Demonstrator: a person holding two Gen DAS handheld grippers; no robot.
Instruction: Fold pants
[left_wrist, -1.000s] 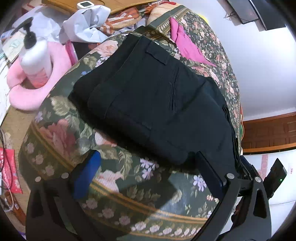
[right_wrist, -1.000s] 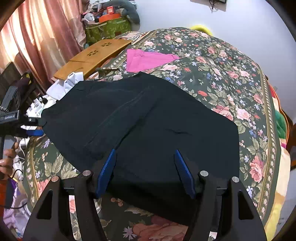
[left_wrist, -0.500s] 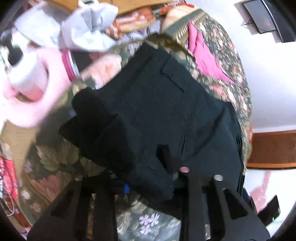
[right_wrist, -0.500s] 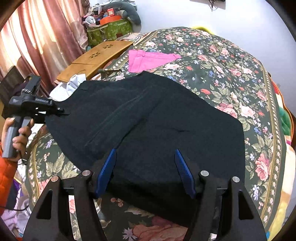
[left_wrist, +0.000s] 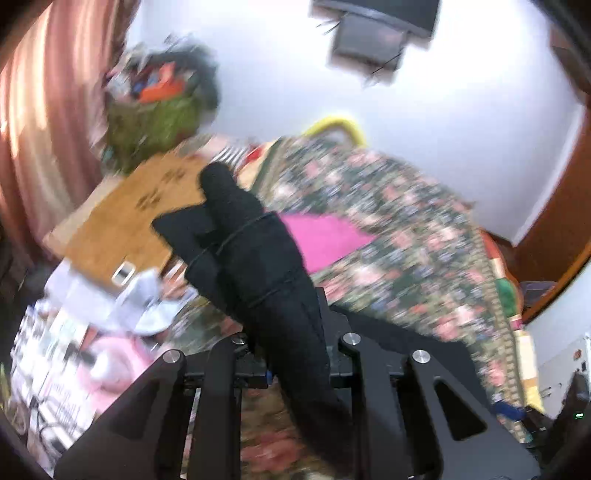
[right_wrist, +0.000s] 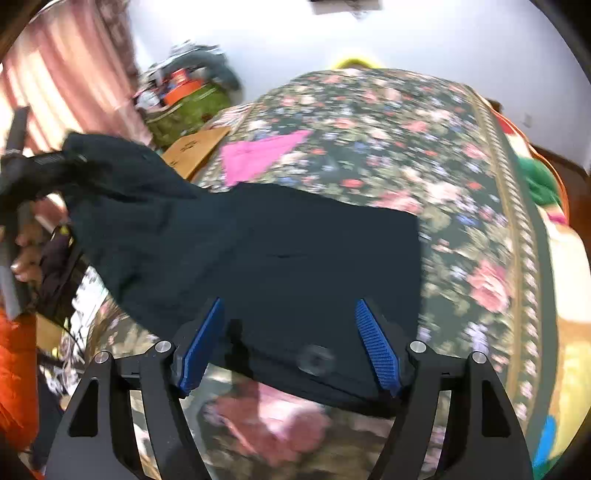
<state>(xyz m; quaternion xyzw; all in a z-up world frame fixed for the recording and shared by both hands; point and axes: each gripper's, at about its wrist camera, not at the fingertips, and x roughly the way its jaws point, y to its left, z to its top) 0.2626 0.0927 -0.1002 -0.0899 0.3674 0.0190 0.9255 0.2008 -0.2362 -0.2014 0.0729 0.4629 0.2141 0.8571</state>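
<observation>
The black pants (right_wrist: 303, 258) lie on the floral bedspread (right_wrist: 461, 155). My left gripper (left_wrist: 291, 354) is shut on the pants (left_wrist: 258, 258) and holds a bunched end raised off the bed. In the right wrist view that raised end (right_wrist: 122, 184) hangs at the left, under the left gripper (right_wrist: 40, 166) and the hand holding it. My right gripper (right_wrist: 291, 343) is open, its blue pads either side of the near edge of the pants, low over the cloth.
A pink cloth (right_wrist: 262, 155) lies on the bed beyond the pants. A wooden lap table (left_wrist: 125, 218) and a green bag of clutter (right_wrist: 184, 107) stand at the left side. A white wall is behind the bed.
My left gripper closed on the left end of the pants and lifted it up off the bed. My right gripper stayed open and moved slightly forward over the near edge.
</observation>
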